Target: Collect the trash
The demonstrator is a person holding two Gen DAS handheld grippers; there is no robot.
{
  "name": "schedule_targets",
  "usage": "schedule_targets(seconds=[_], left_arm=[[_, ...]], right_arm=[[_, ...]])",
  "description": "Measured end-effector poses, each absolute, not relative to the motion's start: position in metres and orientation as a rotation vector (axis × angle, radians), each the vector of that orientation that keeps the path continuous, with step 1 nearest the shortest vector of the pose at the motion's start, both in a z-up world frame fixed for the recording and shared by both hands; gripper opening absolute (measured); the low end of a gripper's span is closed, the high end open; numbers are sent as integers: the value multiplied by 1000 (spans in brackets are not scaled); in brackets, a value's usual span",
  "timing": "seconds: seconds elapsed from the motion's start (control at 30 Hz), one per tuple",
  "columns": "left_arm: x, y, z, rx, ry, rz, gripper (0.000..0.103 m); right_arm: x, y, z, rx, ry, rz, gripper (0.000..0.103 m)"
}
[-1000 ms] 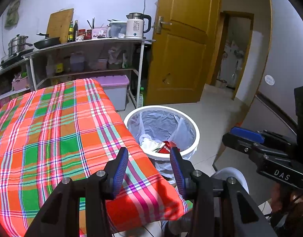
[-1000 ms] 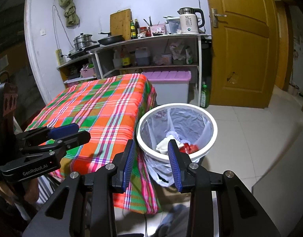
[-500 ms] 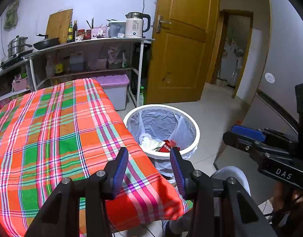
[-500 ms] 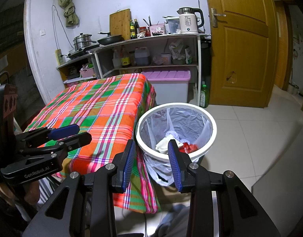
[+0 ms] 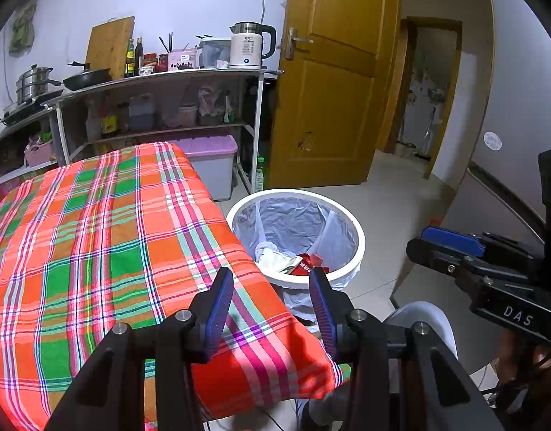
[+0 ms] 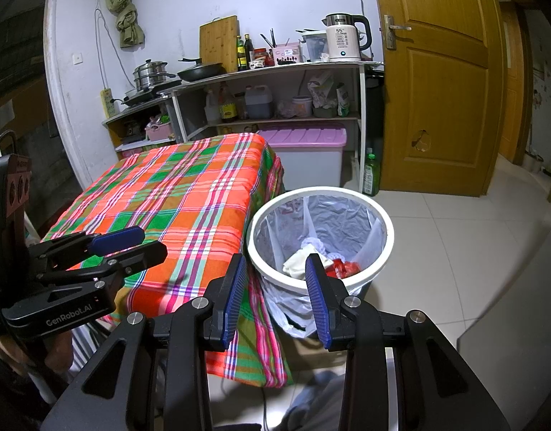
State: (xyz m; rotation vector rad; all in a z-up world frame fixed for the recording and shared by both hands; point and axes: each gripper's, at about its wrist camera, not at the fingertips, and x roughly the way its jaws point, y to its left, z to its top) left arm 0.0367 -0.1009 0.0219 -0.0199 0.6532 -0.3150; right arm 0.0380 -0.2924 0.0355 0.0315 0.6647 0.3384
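A white trash bin point(image 5: 358, 251) point(image 6: 384, 251) lined with a clear plastic bag stands on the floor beside the table's near right corner. Inside lie a white crumpled wrapper point(image 5: 275, 260) point(image 6: 297, 262) and a red packet point(image 5: 306, 264) point(image 6: 345, 267). My left gripper point(image 5: 271, 280) hovers open over the table corner with nothing between its blue pads. My right gripper point(image 6: 277, 267) hangs open in front of the bin, also with nothing in it. Each gripper shows from the side in the other's view: the right gripper point(image 5: 451, 240) and the left gripper point(image 6: 131, 240).
An orange and green plaid cloth point(image 5: 96, 244) point(image 6: 189, 194) covers the table. Behind it stand shelves point(image 6: 275, 72) with a kettle, pots and bottles, a purple-lidded box point(image 6: 307, 143) and a green bottle point(image 6: 370, 174). A wooden door point(image 6: 444, 89) stands at right above tiled floor point(image 6: 454, 251).
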Motion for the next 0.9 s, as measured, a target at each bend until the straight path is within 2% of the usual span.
schedule_targets(seconds=[0.9], left_arm=[[36, -101, 25, -9, 649, -296, 44]], right_arm=[[37, -291, 35, 30, 665, 337, 36]])
